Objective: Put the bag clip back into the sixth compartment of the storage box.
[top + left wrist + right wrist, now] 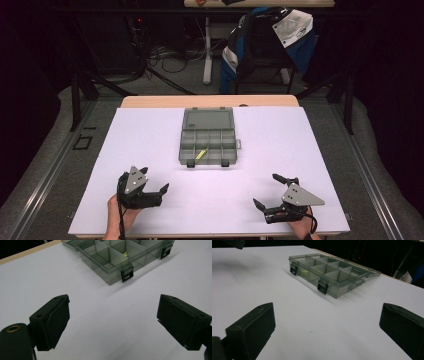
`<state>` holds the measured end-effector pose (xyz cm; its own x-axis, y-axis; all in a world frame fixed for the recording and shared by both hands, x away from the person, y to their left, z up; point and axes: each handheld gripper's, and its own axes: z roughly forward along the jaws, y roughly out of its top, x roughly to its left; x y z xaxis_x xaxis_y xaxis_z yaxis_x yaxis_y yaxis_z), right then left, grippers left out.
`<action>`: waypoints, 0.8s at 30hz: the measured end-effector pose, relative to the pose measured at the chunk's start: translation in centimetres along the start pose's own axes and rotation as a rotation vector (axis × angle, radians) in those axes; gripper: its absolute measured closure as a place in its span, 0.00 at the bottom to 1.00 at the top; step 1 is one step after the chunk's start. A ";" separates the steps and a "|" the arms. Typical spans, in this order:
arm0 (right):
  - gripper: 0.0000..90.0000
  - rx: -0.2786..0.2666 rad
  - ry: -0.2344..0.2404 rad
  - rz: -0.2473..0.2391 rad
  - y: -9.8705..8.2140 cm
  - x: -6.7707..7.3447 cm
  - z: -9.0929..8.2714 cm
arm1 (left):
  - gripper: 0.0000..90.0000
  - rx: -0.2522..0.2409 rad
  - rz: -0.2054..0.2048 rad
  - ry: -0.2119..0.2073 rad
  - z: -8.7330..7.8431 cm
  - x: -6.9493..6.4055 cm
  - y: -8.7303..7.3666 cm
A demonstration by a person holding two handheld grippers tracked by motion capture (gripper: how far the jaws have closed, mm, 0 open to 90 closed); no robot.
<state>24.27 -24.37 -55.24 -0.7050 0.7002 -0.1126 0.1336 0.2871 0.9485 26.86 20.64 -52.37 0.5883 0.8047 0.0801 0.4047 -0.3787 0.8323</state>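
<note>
While lid lies flipped back, compartment box (207, 136) at twelve o'clock on bench (150, 200), yellow piece (201, 154) inside. Left claw (152, 182) and right claw (267, 192) spread wide, empty, well apart from box, likely poised for reaching.

Hand-held gripper (113, 322) jaws wide apart over white table (105, 315); beyond, open grey compartment box (117, 258)
</note>
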 end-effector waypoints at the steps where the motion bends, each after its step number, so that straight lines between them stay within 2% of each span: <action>1: 0.00 0.000 0.001 -0.001 0.0 0.0 0.0 | 0.12 0.000 0.000 0.000 0.0 0.0 0.0; 12: 0.00 -0.002 0.000 -0.001 0.1 0.0 0.0 | 0.12 -0.024 -0.007 -0.014 -0.6 0.2 -1.6; 21: 0.00 0.005 0.004 0.009 0.0 0.0 0.0 | 0.12 -0.026 -0.003 -0.025 -0.5 0.3 -2.3; 24: 0.00 0.008 0.005 0.011 -0.1 0.0 0.0 | 0.12 -0.040 -0.013 -0.033 -0.5 0.5 -2.4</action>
<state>24.26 -24.44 -55.35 -0.7066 0.7005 -0.1003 0.1471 0.2841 0.9474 25.86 22.14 -54.06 0.6063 0.7935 0.0515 0.3847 -0.3494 0.8544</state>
